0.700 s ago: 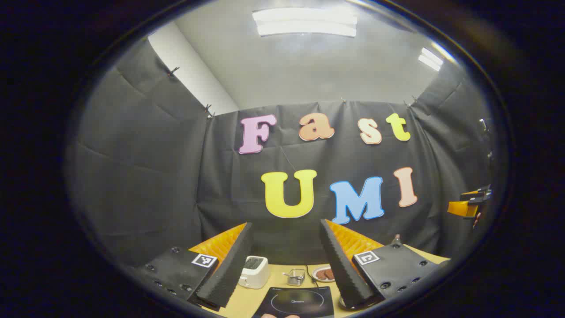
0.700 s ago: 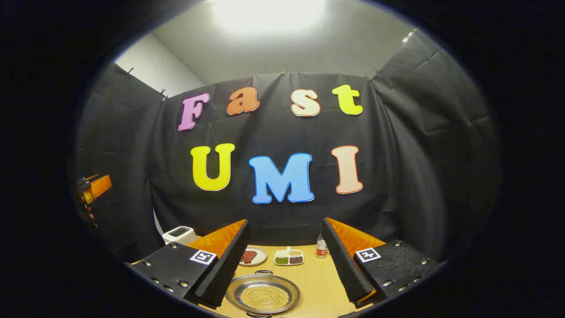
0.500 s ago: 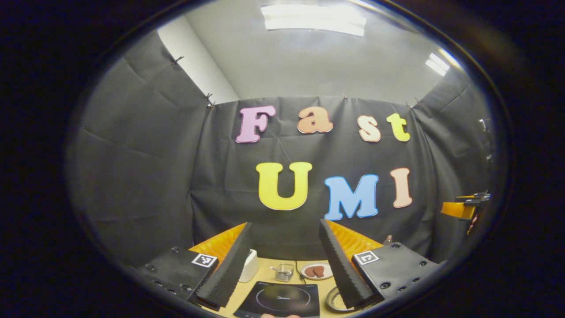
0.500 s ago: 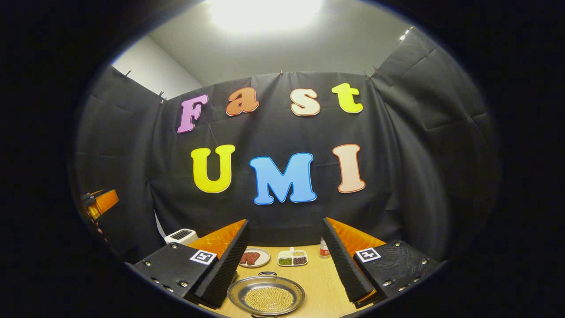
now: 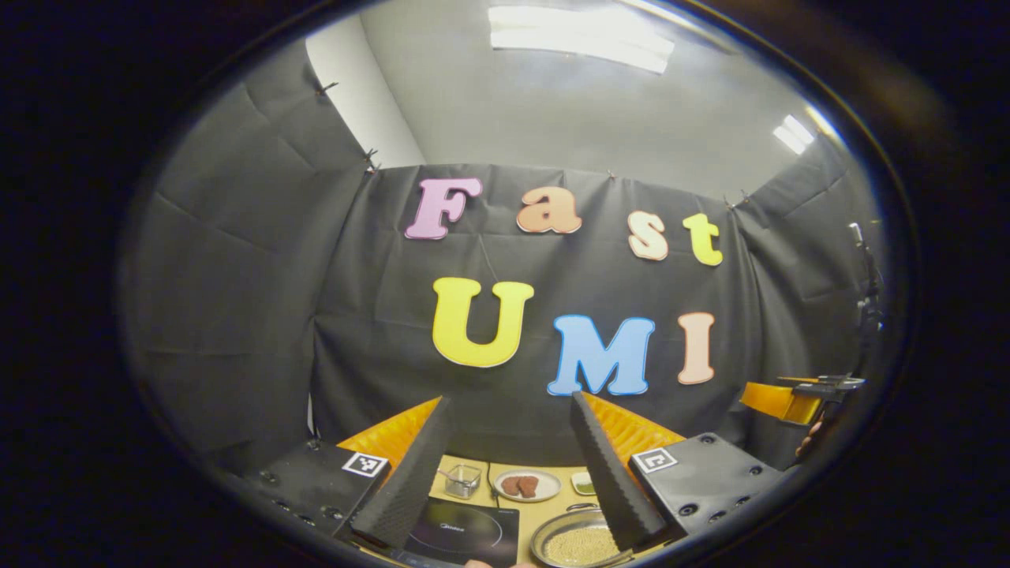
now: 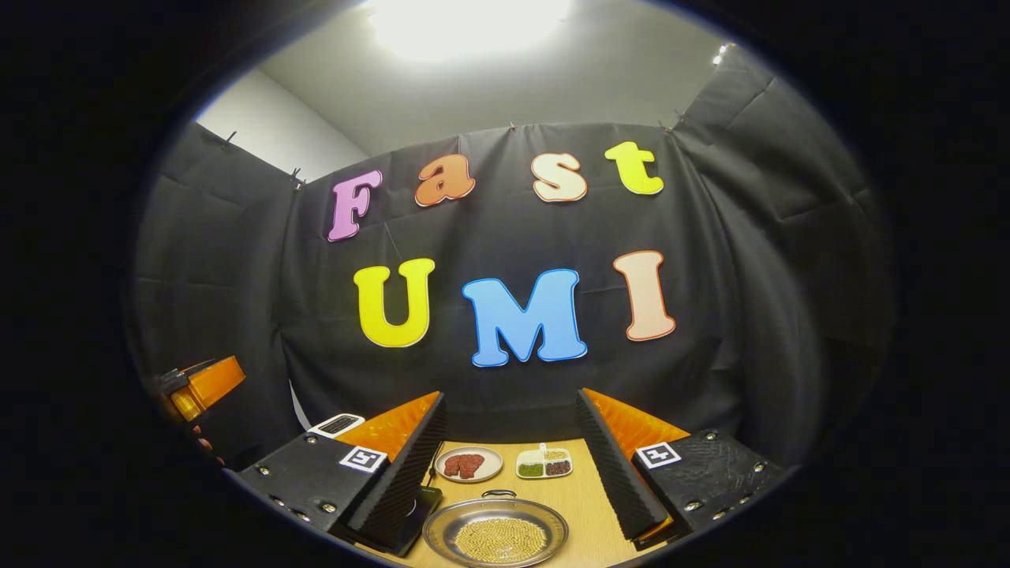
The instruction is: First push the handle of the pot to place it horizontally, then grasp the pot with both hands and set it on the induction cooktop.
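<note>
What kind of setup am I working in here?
Likely a staged kitchen in a recording booth: a wooden table walled by black cloth, holding an induction cooktop, a pot of small beads, a toaster and plates of food.

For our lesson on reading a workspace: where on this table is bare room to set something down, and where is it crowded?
In the right gripper view, bare table lies right of the pot, in front of the divided dish. The induction cooktop has a bare top in the left gripper view. It is crowded along the back: small container, plate, divided dish.
</note>
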A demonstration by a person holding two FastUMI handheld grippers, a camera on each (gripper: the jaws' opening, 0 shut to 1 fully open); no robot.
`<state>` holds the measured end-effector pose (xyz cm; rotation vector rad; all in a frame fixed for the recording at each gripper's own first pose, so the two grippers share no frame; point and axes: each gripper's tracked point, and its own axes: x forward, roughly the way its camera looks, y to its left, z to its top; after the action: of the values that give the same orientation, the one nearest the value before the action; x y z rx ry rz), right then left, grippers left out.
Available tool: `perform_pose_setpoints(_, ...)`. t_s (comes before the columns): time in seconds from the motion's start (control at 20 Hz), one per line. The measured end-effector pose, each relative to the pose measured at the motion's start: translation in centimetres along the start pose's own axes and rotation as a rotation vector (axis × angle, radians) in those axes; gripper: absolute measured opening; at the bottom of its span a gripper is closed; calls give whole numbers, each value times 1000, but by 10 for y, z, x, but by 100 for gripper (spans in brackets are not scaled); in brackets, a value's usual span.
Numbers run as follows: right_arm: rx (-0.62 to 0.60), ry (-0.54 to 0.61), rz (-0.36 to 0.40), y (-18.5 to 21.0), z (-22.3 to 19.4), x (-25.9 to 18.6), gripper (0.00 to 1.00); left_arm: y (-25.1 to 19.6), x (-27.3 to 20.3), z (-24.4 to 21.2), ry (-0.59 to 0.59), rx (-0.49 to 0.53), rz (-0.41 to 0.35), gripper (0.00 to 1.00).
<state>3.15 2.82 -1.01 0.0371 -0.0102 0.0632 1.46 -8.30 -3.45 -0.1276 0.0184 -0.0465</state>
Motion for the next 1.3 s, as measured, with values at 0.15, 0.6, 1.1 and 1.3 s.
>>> perform_pose_setpoints(0.15, -6, -1, 5, 0, -4, 4, 99, -4, 3, 0, -6, 4, -1, 98)
perform_pose_setpoints(0.6, -7, 87, 46, 15, -39, 9, 99, -1, 10, -15, 16, 9, 15, 100)
perform_pose_setpoints(1.1, -9, 482, 92, 37, -167, -12, 30, 9, 6, -45, 72, 30, 19, 97)
perform_pose_setpoints(1.3, 26, 733, 197, 60, -229, -40, 3, 18, 4, -55, 93, 30, 30, 100)
